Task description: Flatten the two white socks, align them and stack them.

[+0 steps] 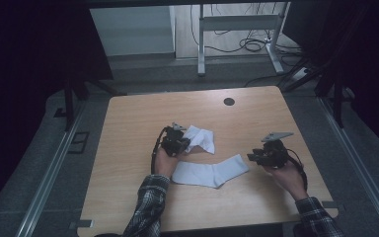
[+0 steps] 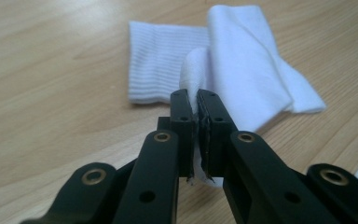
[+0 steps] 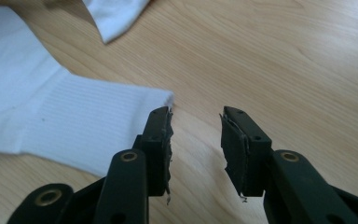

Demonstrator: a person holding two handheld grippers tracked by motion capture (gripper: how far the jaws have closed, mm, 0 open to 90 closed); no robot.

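My left fingers are pinched tight on a fold of the crumpled white sock, which lies on the worktop just ahead of them. My right fingers stand partly open with nothing between them, the left one just beside the ribbed cuff of the flat white sock. Farther off, that flat sock stretches across the worktop towards my left hand.

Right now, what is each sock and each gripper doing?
Folded sock: crumpled on the table, a bit of it pinched.
Flat sock: lying stretched out, nothing holding it.
Left gripper: shut on the folded sock.
Right gripper: open, nothing between its jaws, next to the flat sock's cuff.
Table: wooden, holding both socks.
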